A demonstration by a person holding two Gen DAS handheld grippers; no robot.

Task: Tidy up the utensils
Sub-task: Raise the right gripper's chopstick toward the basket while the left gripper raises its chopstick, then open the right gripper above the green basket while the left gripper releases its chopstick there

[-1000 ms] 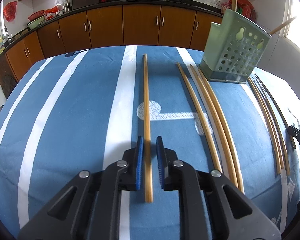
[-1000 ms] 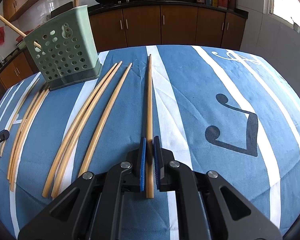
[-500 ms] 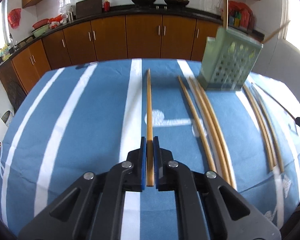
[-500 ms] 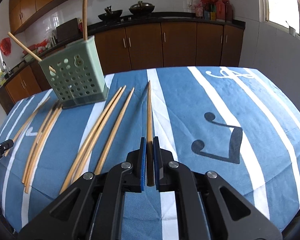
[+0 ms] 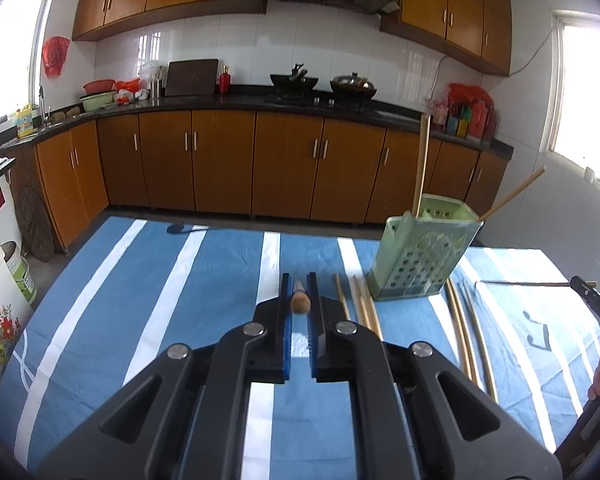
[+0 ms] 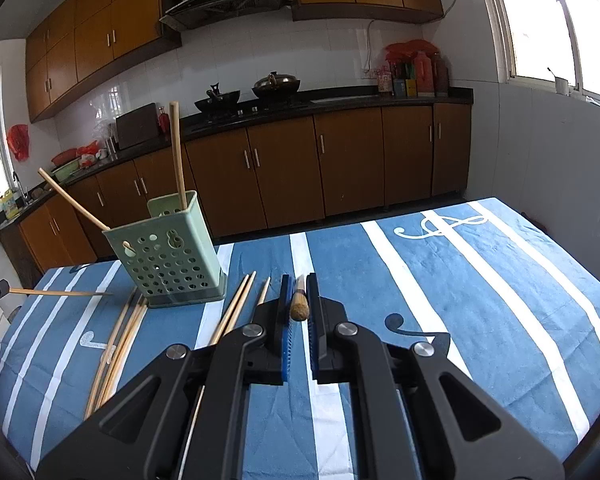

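My left gripper (image 5: 299, 280) is shut on a wooden chopstick (image 5: 300, 302), held above the blue striped tablecloth (image 5: 180, 300) and pointing away from the camera. My right gripper (image 6: 299, 280) is shut on another chopstick (image 6: 299, 307), also lifted; that stick shows at the right of the left wrist view (image 5: 524, 284). The green perforated utensil holder (image 5: 420, 256) stands ahead and right of the left gripper, with two chopsticks standing in it. In the right wrist view the holder (image 6: 168, 256) is ahead and left. The left gripper's stick (image 6: 60, 292) juts in at the left.
Several loose chopsticks lie on the cloth beside the holder (image 5: 360, 308) (image 5: 468, 332) (image 6: 120, 340) (image 6: 236, 304). Brown kitchen cabinets (image 5: 260, 164) and a dark counter run behind the table. The table's far edge is just past the holder.
Both grippers rose from the cloth and tilted up, each lifting its chopstick. A second ago the left jaws were open around its stick; they closed on it.
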